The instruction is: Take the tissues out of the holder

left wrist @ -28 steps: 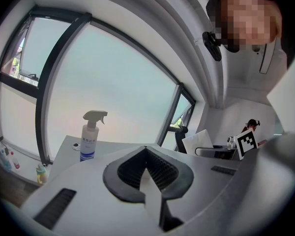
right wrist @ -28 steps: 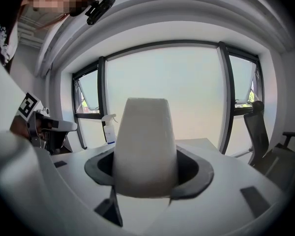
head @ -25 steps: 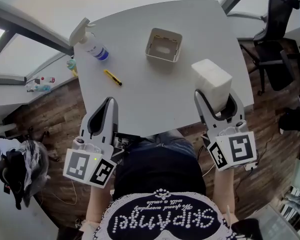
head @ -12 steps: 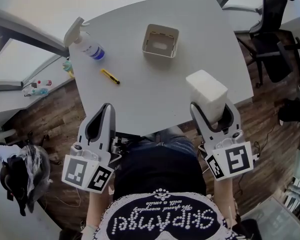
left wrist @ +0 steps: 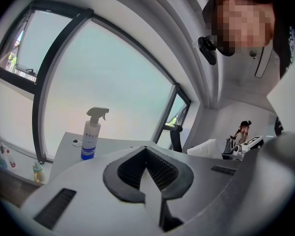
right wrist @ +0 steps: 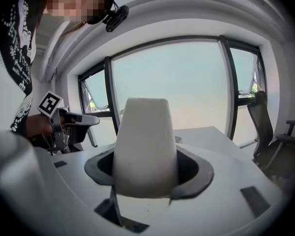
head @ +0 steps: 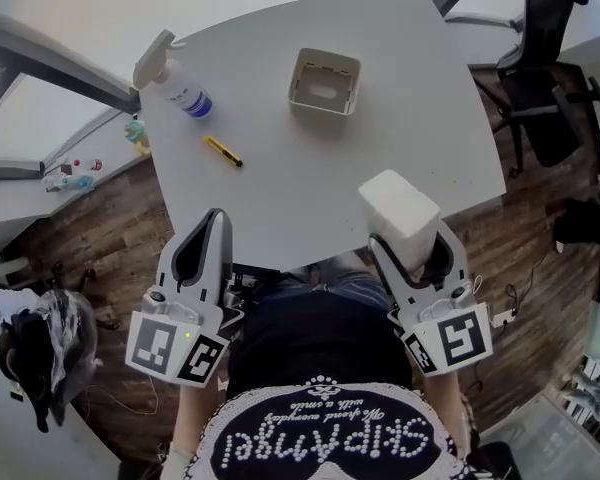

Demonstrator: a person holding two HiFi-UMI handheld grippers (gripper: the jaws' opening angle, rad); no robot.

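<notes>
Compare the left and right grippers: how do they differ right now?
The right gripper is clamped on the white tissue pack; the left gripper holds nothing. The right gripper's jaws stand wide apart; the left gripper's jaws meet. Both sit at the table's near edge.

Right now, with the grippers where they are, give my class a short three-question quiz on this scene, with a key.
1. True or false: the tissue pack sits inside the holder.
2. Which gripper grips the tissue pack? A) left B) right C) neither
3. Fill in: the upright thing near the table's far left corner is a ____.
Key: 1 false; 2 B, the right gripper; 3 spray bottle.
</notes>
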